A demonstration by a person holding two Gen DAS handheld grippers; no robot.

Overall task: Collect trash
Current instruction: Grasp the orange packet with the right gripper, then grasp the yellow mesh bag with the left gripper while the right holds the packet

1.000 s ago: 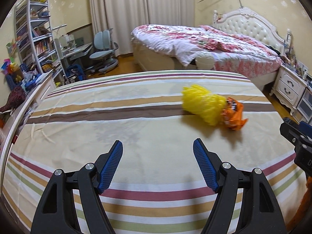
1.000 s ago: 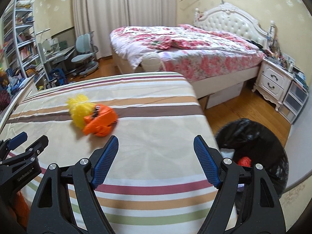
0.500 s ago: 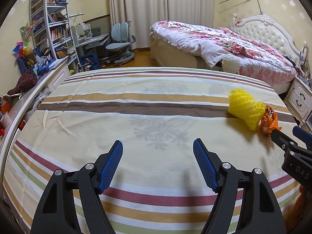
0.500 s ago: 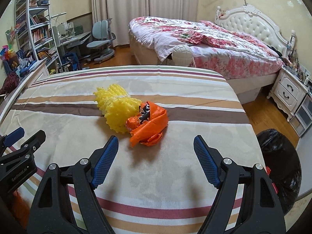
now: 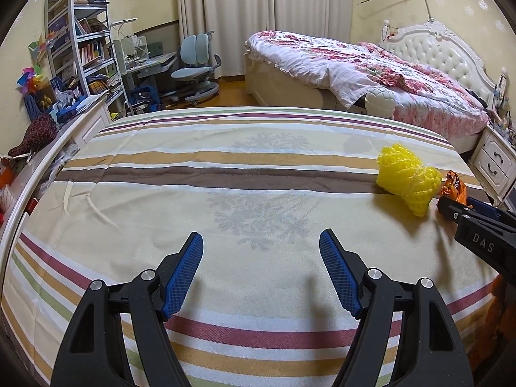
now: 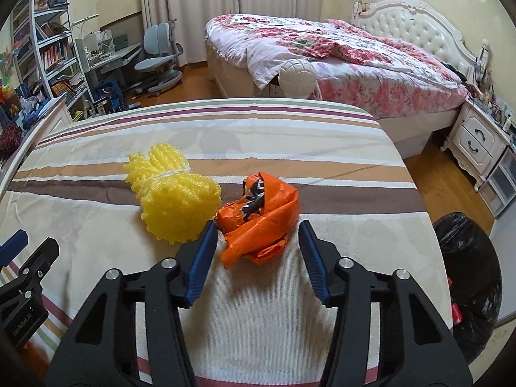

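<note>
A crumpled orange wrapper [image 6: 261,216] lies on the striped bedspread [image 6: 290,316], touching a yellow foam net bundle [image 6: 174,200] on its left. My right gripper [image 6: 258,233] is open, with its fingertips on either side of the wrapper's near end, not closed on it. In the left wrist view the yellow bundle [image 5: 408,179] and the wrapper [image 5: 454,188] lie at the far right, with the right gripper's tips [image 5: 464,214] just in front of them. My left gripper [image 5: 261,245] is open and empty over the middle of the bedspread.
A black trash bag [image 6: 467,277] stands on the floor off the bed's right edge. A second bed with a floral cover [image 6: 338,51] stands behind. A nightstand [image 6: 477,138] is at the right; shelves [image 5: 84,51], a desk and a chair [image 5: 196,61] are at the back left.
My right gripper has moved forward and left, so the orange wrapper now lies between its fingertips, and its jaws have narrowed a little. My left gripper has swung left, away from the trash.
</note>
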